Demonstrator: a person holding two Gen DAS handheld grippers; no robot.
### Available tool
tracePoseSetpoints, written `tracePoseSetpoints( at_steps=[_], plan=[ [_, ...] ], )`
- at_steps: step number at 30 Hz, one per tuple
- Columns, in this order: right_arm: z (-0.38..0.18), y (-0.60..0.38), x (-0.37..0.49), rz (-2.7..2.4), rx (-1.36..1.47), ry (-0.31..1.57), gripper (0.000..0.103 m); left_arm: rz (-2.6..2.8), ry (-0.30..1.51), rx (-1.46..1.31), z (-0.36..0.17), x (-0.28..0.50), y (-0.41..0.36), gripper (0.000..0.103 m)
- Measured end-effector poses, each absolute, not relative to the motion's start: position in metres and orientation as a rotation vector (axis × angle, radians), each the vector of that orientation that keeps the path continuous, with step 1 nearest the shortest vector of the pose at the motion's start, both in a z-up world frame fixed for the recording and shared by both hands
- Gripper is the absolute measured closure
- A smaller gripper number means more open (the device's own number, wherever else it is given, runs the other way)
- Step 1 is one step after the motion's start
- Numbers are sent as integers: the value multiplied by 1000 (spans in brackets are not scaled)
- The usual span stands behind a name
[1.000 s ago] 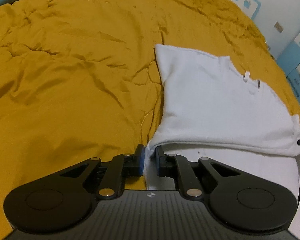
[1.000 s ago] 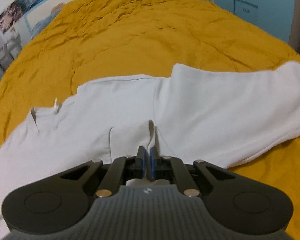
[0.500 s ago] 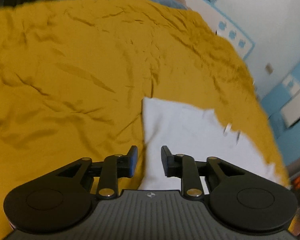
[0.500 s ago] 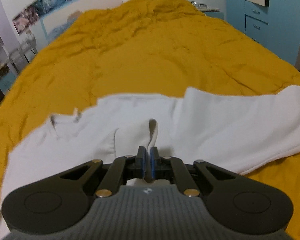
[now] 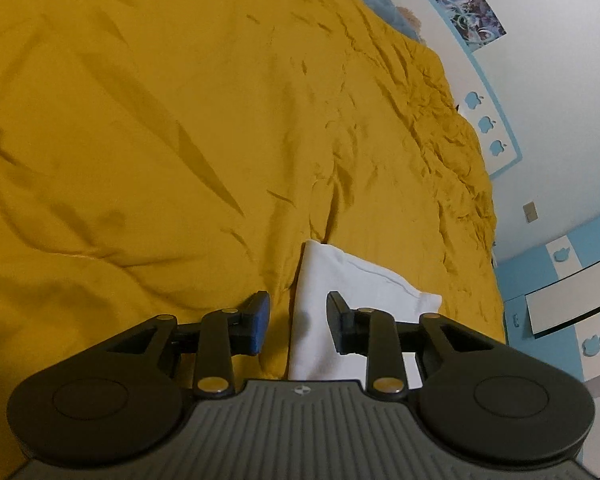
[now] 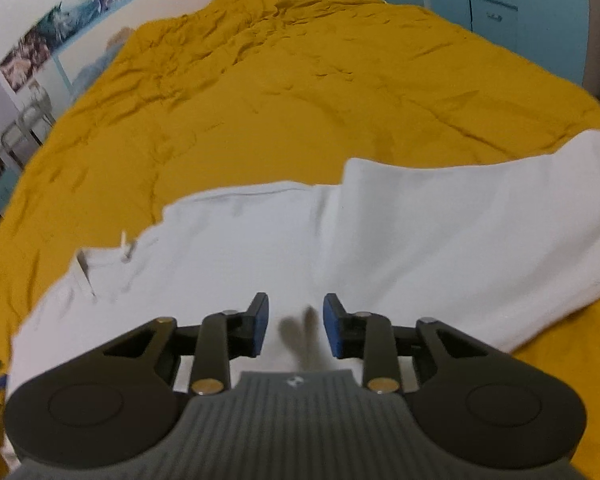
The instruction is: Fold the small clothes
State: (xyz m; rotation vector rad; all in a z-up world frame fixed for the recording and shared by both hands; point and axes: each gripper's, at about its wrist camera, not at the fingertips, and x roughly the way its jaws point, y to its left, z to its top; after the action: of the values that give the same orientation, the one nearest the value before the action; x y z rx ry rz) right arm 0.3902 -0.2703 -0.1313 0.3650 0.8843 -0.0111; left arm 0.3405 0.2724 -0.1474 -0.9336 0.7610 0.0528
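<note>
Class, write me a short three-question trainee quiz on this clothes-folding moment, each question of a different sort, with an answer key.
1. True or false: the right gripper is clamped on the white garment.
2. Multiple choice: the garment lies on A) a wooden table, B) a mustard-yellow bedcover, C) a blue carpet.
3. Fill in: in the left wrist view, the left gripper has its jaws ____, with the garment's edge showing between them.

Key:
1. False; its jaws stand apart above the cloth.
2. B.
3. Open.
</note>
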Motion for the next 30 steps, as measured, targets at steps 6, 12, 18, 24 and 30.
tracePoseSetpoints(
  at_steps=[6,12,18,24,30],
  plan=[
    [-140,-272,399,14,434,858,76,-20,750,-934,-149,352,264,84],
    [-152,-270,405,33,445,912,76,12,669,-807,-120,346,257,100],
    [-157,-269,395,35,483,947,95,60,725,-652,-115,355,242,100],
    [-131,-271,384,35,437,848,103,124,769,-509,-119,355,226,100],
    [-148,-265,385,-57,329,982,86,198,806,-398,-104,340,213,98]
  ],
)
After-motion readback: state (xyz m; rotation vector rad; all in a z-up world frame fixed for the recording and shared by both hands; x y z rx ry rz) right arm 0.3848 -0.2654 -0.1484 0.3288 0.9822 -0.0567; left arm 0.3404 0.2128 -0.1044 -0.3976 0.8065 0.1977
